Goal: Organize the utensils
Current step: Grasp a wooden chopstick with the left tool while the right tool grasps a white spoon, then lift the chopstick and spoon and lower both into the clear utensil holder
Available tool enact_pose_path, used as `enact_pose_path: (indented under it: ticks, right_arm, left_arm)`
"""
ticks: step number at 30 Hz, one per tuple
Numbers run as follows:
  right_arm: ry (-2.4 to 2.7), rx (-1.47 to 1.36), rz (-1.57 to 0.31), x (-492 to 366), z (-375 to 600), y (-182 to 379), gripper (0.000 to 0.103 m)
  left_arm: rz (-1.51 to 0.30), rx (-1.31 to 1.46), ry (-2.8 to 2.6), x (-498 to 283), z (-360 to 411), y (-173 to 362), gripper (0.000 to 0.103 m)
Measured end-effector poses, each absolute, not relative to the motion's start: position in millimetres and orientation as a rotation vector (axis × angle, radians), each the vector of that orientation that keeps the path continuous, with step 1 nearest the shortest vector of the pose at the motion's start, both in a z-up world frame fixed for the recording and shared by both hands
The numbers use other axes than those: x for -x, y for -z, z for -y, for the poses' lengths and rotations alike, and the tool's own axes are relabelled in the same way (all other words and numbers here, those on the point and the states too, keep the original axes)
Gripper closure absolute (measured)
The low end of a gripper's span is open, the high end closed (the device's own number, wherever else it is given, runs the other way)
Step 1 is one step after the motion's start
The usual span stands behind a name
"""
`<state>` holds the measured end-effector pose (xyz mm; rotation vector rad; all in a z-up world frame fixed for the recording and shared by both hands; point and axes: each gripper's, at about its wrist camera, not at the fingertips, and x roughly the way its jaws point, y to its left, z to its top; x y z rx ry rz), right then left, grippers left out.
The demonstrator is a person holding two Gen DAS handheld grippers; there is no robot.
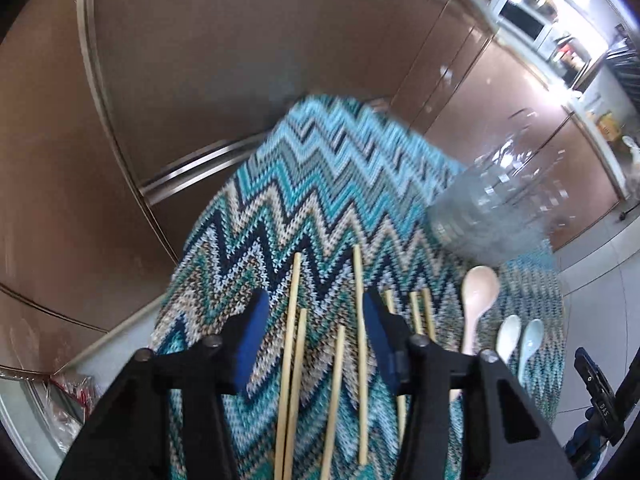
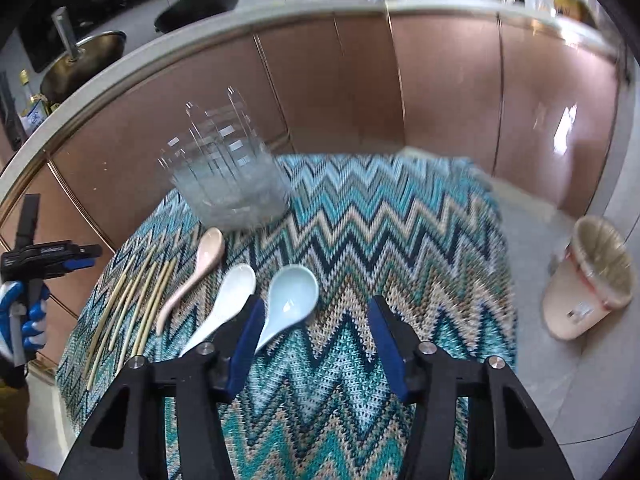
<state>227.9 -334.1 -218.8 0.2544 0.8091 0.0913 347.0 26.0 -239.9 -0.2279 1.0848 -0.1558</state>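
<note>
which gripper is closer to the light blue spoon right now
Right. The right gripper hovers open just beside the light blue spoon; the left gripper sits over the chopsticks, farther away.

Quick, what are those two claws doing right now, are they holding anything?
Left claw: open, holding nothing, poised above the chopsticks on the cloth.
Right claw: open, holding nothing, right beside the pale blue spoon.

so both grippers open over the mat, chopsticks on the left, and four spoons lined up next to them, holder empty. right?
Not quite: there are three spoons, not four. The right wrist view shows a pink spoon, a white spoon and a pale blue spoon. The rest holds: left gripper and right gripper are open over the mat, chopsticks lie to the left, and the clear holder looks empty.
</note>
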Motion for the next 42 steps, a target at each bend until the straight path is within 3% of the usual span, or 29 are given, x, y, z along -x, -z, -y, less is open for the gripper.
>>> enact_pose_path:
  ticks: [5, 15, 28, 33, 42]
  right_arm:
    - [-0.112, -0.267, -0.845, -241.1, 339.8, 231.1, 0.054]
    - [-0.191, -0.286, -0.907, -273.9, 345.9, 250.1, 0.063]
    - [-0.333, -0.348, -0.984, -307.9, 350.5, 271.3, 0.076]
    - [-0.392, -0.314, -1.019, -317.1, 339.6, 275.3, 0.094]
    - [-0.341, -0.243, -0.965, -298.2, 334.9, 249.3, 0.096]
  left_arm:
    - [-1.168, 0.216, 0.136, -372.0, -26.4, 262.2, 0.077]
    - [-1.24, 0.157, 0.134, -401.3, -21.8, 286.4, 0.092]
    - [-1.247, 0.103, 0.186, -411.8, -15.2, 293.7, 0.098]
    - [-1.227, 0.118, 0.197, -406.8, -19.4, 291.4, 0.098]
    - [-1.08, 0.156, 0.211, -372.0, -34.7, 251.1, 0.098]
